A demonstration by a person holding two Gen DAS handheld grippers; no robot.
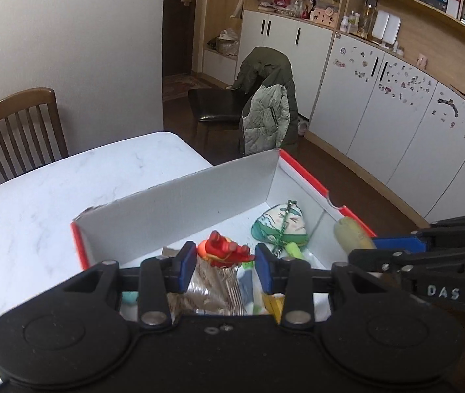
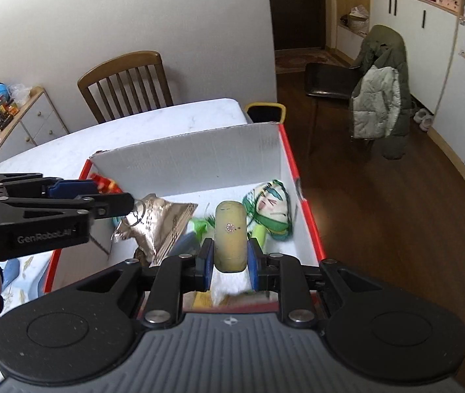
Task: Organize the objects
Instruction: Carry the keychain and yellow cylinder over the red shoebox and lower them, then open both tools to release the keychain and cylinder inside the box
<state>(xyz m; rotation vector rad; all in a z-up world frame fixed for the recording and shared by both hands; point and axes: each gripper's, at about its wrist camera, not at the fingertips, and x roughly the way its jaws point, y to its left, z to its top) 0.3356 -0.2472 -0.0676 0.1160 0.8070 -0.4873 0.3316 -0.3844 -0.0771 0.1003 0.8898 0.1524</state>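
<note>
Right gripper [image 2: 230, 267] clenched across near end of pale yellow-green cylinder [image 2: 230, 235], held over open cardboard box [image 2: 199, 160] on bench [image 1: 68, 190]. Judged light, stiff, smooth; mid-body grip safer. Left gripper [image 1: 222, 270] released, holding nothing.

Left tool [image 1: 225, 263] hides box [image 1: 180, 196] contents beneath.

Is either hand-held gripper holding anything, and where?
Right hand-held gripper clamps the beige cylinder near its lower end. Left hand-held gripper is open, holding nothing.
</note>
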